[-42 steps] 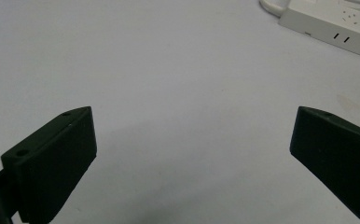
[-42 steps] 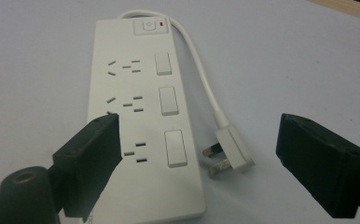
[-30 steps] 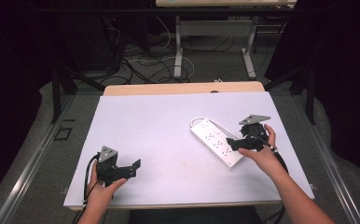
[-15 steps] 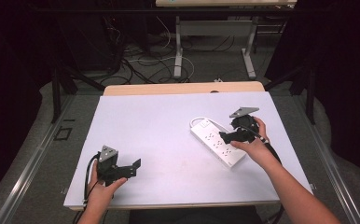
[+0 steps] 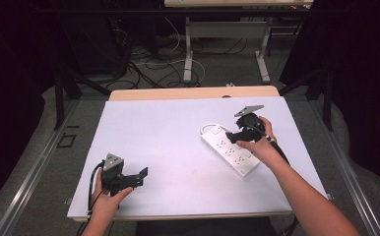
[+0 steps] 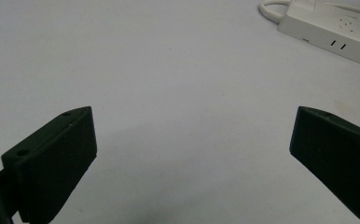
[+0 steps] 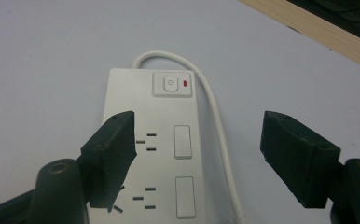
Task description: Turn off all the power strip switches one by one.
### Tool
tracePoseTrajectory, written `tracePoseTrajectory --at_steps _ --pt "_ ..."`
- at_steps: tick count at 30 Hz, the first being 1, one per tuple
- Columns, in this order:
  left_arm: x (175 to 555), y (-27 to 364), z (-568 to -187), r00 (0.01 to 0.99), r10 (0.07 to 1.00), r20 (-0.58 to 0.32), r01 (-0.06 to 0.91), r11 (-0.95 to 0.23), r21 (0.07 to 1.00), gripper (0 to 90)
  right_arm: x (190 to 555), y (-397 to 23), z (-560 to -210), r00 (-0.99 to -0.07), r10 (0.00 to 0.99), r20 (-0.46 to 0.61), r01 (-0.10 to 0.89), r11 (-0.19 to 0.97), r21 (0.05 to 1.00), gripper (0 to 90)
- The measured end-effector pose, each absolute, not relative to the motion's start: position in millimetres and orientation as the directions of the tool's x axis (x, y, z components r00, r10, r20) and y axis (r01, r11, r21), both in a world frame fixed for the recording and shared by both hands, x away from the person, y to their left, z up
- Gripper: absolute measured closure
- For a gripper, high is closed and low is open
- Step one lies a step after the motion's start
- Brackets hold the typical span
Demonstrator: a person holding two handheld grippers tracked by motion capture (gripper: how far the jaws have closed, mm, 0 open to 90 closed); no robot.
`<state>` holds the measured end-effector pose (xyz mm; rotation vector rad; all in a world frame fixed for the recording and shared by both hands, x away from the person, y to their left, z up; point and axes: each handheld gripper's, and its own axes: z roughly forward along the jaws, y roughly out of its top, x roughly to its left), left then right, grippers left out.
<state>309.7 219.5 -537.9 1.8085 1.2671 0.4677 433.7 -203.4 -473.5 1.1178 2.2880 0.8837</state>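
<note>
White power strip (image 5: 230, 153) lies slantwise on the table (image 5: 168, 142), right of its middle. In the high view the right gripper (image 5: 233, 135) hovers over the strip's far end, held by the right hand (image 5: 258, 147); the left gripper (image 5: 141, 176) sits well apart, near the front left edge.

From the left gripper view, its jaws are spread wide above bare tabletop, the strip far off at upper right.

From the right gripper view, its jaws have just been closing yet remain parted, nothing pinched; beneath them lie the strip's sockets, with its switch (image 7: 171, 84) and cord (image 7: 215, 116) beyond.
</note>
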Motion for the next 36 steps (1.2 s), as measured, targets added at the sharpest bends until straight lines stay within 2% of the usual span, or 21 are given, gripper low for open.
tracePoseTrajectory --at_steps 17,20,22,23,24,26,30,31,33,36 --pt "310 221 -539 0.413 0.896 -0.164 0.577 -0.118 0.809 0.8 462 -183 -487 -0.585 0.804 -0.109 0.558 0.496 0.665 36.8" --pt "310 221 -539 0.410 0.897 -0.166 0.579 -0.115 0.807 1.0 467 -182 -490 -0.590 0.800 -0.109 0.560 0.503 0.658 41.8" --pt "310 221 -540 0.411 0.897 -0.165 0.580 -0.117 0.806 1.2 472 -179 -494 -0.578 0.810 -0.095 0.574 0.487 0.659 49.8" --pt "310 222 -539 0.413 0.896 -0.162 0.580 -0.121 0.806 1.2 472 -179 -494 -0.578 0.810 -0.095 0.574 0.487 0.659 49.8" --pt "310 222 -539 0.414 0.896 -0.163 0.580 -0.122 0.805 1.3 475 -179 -496 -0.583 0.807 -0.096 0.571 0.491 0.658 55.8" --pt "310 222 -539 0.416 0.895 -0.163 0.583 -0.124 0.803 1.3 476 -179 -496 -0.583 0.806 -0.099 0.570 0.493 0.657 57.9" --pt "311 223 -540 0.411 0.897 -0.164 0.583 -0.121 0.804 1.9 481 -174 -498 -0.589 0.807 -0.047 0.580 0.463 0.670 69.7" --pt "311 223 -540 0.411 0.897 -0.165 0.584 -0.120 0.803 1.9 481 -174 -498 -0.589 0.807 -0.047 0.580 0.463 0.670 69.7" --pt "310 223 -540 0.409 0.897 -0.168 0.585 -0.117 0.802 2.0 486 -172 -500 -0.590 0.807 -0.015 0.584 0.440 0.682 76.3" --pt "310 224 -540 0.410 0.897 -0.167 0.586 -0.118 0.802 2.2 489 -169 -501 -0.586 0.810 -0.020 0.590 0.443 0.675 81.2"
